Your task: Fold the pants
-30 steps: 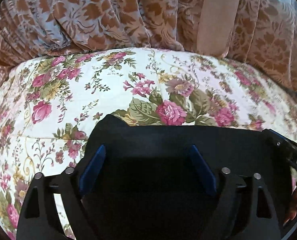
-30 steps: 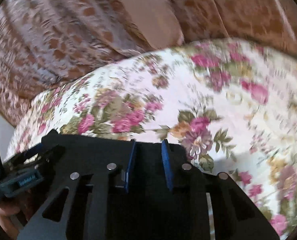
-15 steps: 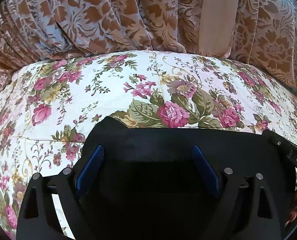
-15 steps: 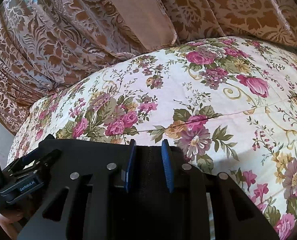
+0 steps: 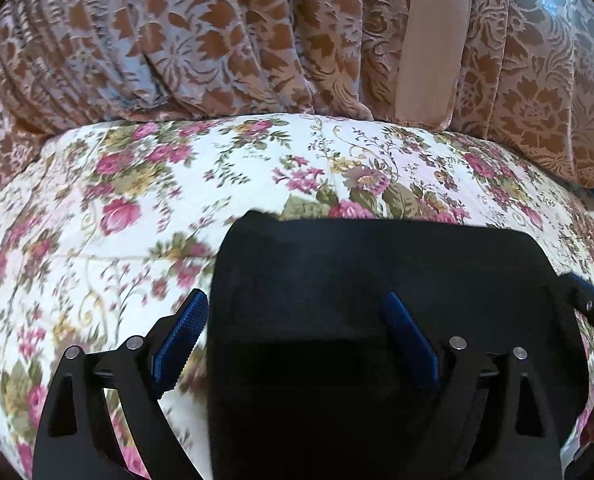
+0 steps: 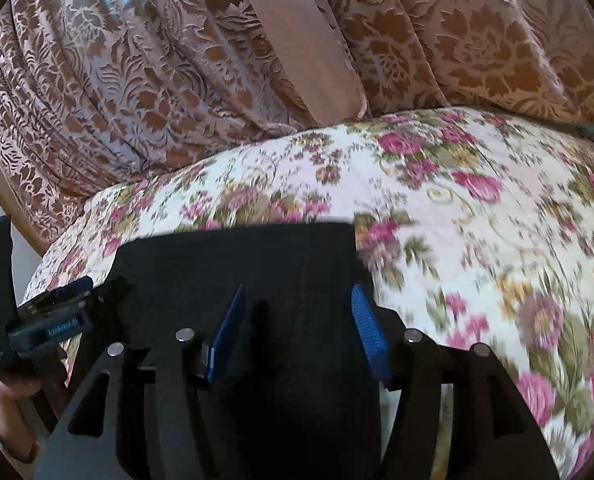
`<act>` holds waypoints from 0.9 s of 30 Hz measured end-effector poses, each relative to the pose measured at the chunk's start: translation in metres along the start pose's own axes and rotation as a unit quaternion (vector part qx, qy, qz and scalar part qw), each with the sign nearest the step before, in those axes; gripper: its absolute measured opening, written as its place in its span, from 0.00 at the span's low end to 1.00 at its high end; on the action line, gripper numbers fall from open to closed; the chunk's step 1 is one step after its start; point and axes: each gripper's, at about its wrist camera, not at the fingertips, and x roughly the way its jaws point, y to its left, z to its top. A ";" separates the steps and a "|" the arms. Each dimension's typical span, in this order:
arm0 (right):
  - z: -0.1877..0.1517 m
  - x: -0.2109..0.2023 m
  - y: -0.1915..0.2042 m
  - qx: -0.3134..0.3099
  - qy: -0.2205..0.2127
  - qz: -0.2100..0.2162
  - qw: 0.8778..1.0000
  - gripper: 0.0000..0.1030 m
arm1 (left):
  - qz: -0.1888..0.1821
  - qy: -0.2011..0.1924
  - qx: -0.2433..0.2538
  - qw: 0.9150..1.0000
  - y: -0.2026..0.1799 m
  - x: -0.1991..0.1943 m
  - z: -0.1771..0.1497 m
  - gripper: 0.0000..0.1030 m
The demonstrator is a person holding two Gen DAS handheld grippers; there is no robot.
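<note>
The black pants [image 5: 361, 280] lie folded on a floral bedspread [image 5: 137, 208]. In the left wrist view my left gripper [image 5: 297, 332] is open, low over the pants, its left blue finger [image 5: 181, 332] just past the fabric's left edge. In the right wrist view the pants [image 6: 237, 264] fill the lower middle. My right gripper [image 6: 297, 320] is open over their right part, with its right blue finger [image 6: 367, 328] at the fabric's right edge. Neither gripper holds cloth.
A brown and grey patterned curtain [image 5: 217, 40] hangs behind the bed, with a plain beige strip [image 5: 429, 40]. The other gripper shows at the right edge of the left wrist view [image 5: 593, 308] and at the left edge of the right wrist view [image 6: 37, 328].
My right gripper has opened from nearly shut on the pants. My left gripper has shifted left, so its left finger now lies off the fabric. Both views have drawn back a little.
</note>
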 end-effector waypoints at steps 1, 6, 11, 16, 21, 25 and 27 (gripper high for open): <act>-0.008 -0.005 0.000 0.003 -0.001 -0.003 1.000 0.54 | 0.000 -0.002 -0.004 1.000 0.002 -0.005 -0.006 0.86; -0.032 -0.014 -0.005 0.017 0.011 -0.004 1.000 0.62 | 0.008 -0.007 -0.010 1.000 0.005 -0.024 -0.024 0.86; -0.046 -0.017 -0.009 0.024 0.019 0.001 1.000 0.66 | 0.012 -0.004 -0.018 1.000 0.010 -0.034 -0.041 0.86; -0.055 -0.023 -0.015 0.035 0.022 0.010 0.999 0.70 | -0.015 0.000 -0.035 0.999 0.017 -0.041 -0.063 0.86; -0.063 -0.026 -0.033 0.073 0.033 0.038 0.996 0.77 | -0.086 0.000 -0.091 0.992 0.036 -0.045 -0.083 0.86; -0.064 -0.026 -0.038 0.086 0.045 0.044 0.994 0.79 | -0.118 0.008 -0.100 0.988 0.042 -0.047 -0.085 0.86; -0.062 -0.026 -0.036 0.090 0.052 0.040 0.994 0.79 | -0.125 0.006 -0.094 0.988 0.042 -0.048 -0.087 0.86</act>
